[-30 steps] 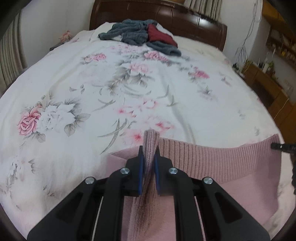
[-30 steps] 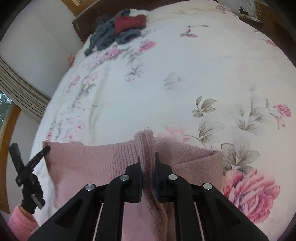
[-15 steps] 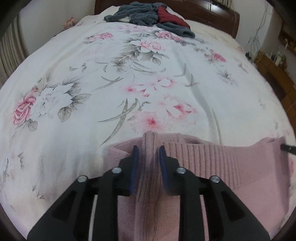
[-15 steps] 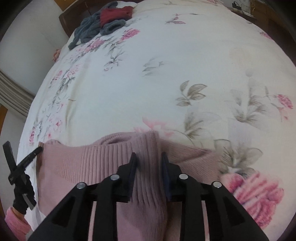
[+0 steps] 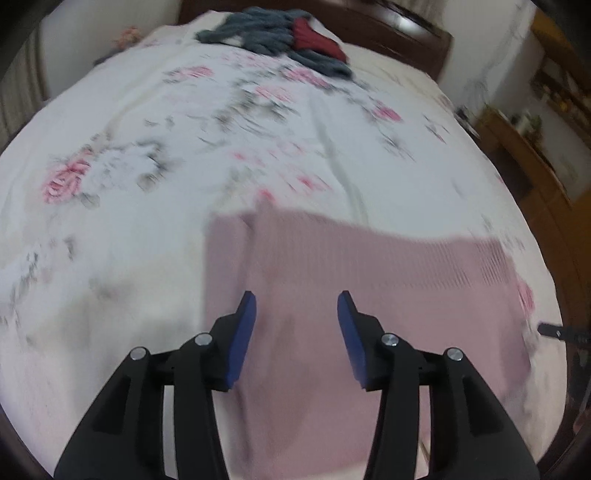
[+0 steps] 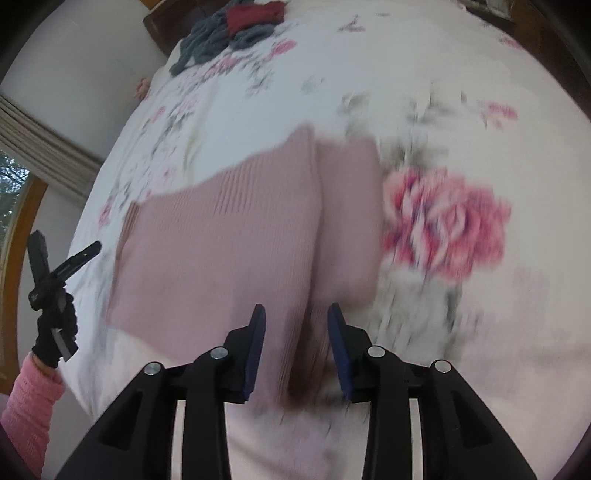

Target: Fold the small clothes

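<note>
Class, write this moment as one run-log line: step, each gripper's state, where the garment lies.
step: fold laid down | left gripper: open | right gripper: open | pink knit sweater: lying on floral bedspread, unheld

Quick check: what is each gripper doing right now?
Left gripper: open, holding nothing, above the pink sweater.
Right gripper: open, holding nothing, over the same sweater.

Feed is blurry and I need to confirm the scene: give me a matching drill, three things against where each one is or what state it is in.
Things:
1. pink sweater
2. grey and red clothes pile
3. left gripper

Place or state:
A. far end of the bed, by the headboard
B. open, holding nothing
C. lying flat on the floral bedspread, near edge

Pairs: 1-C, 2-A, 3-B
</note>
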